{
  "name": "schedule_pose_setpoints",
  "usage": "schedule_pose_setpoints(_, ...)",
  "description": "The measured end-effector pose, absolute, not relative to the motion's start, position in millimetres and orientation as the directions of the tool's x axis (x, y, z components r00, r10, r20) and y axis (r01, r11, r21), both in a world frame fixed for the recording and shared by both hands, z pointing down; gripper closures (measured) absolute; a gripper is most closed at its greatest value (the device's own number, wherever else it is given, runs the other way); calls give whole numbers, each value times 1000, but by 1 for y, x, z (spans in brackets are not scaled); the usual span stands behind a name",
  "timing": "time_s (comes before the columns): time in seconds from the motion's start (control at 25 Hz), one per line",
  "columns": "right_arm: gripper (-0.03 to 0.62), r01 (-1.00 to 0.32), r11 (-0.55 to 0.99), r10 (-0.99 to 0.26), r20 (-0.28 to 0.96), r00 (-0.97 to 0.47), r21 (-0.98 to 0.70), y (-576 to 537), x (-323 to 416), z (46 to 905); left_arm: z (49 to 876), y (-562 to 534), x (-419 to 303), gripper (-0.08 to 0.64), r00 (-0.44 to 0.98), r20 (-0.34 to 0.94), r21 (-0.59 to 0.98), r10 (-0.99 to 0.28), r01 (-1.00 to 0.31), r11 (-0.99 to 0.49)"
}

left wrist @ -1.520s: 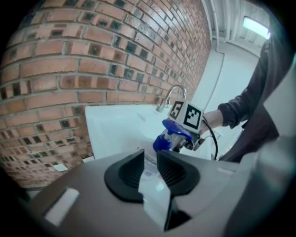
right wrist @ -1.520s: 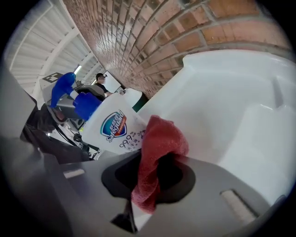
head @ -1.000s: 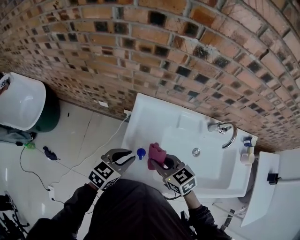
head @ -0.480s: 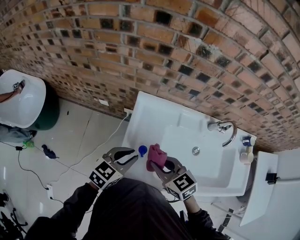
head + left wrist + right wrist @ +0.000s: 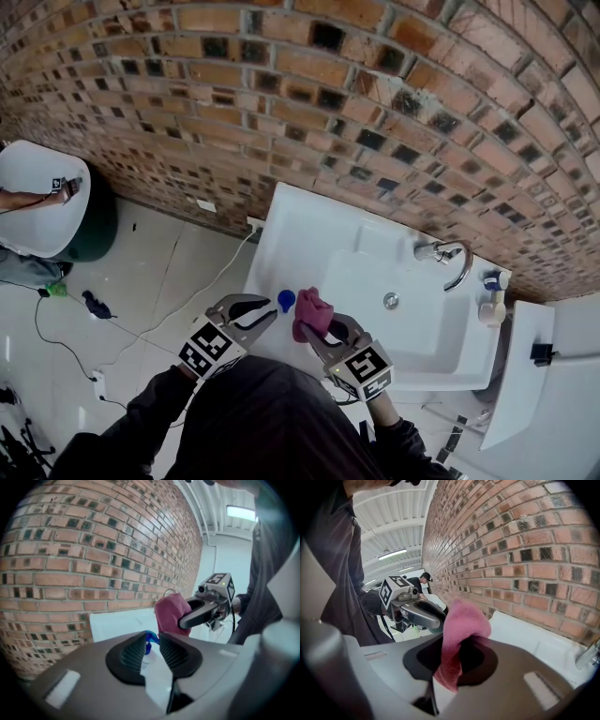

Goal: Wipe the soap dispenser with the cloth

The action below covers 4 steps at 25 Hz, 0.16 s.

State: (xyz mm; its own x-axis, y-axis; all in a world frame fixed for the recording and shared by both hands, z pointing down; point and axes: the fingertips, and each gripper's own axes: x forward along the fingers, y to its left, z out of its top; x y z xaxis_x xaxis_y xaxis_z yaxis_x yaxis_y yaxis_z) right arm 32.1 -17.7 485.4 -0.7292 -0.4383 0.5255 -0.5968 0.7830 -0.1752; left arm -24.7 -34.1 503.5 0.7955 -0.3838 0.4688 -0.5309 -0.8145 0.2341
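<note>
Over the front left corner of the sink [image 5: 309, 225], the left gripper [image 5: 267, 314] holds the soap dispenser [image 5: 285, 300]. Its two ribbed black pads [image 5: 133, 653] are squeezed onto the bottle, one on each side. The bottle is see-through plastic with a bright blue pump top, and it stands up between the pads.

Just to the right of it is the cloth [image 5: 312, 314]. It is pink and fuzzy, and it is bunched into a soft round lump. The right gripper [image 5: 323, 330] is clamped on the cloth, with the lump sticking out past its tips and a bit hanging down between the pads. The cloth sits very close to the blue top, but I cannot tell if they touch.

Both grippers are smooth grey plastic, and each one has a cube with black and white squares on it. The person's dark sleeves reach down to them.

The sink is white, shiny and shaped like a box with rounded corners. A round drain hole [image 5: 392, 302] sits in the bowl. A curved, shiny metal tap [image 5: 448, 255] stands at the back right. Small bottles [image 5: 494, 298] stand at the right edge.

Behind the sink is a rough brick wall [image 5: 281, 112] in red and brown. The floor [image 5: 159, 272] on the left has smooth pale tiles.
</note>
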Motion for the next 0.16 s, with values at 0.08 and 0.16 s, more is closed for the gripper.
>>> schedule_pose_setpoints(0.08, 525, -596, 784, -438, 526, -729, -174, -17, 30, 484, 503, -34, -25, 468, 796, 466, 231, -386, -530, -816)
schedule_pose_setpoints(0.16, 525, -594, 786, -439, 521, -732, -172, -17, 27, 480, 502, -34, -25, 469, 797, 464, 230, -386, -529, -817)
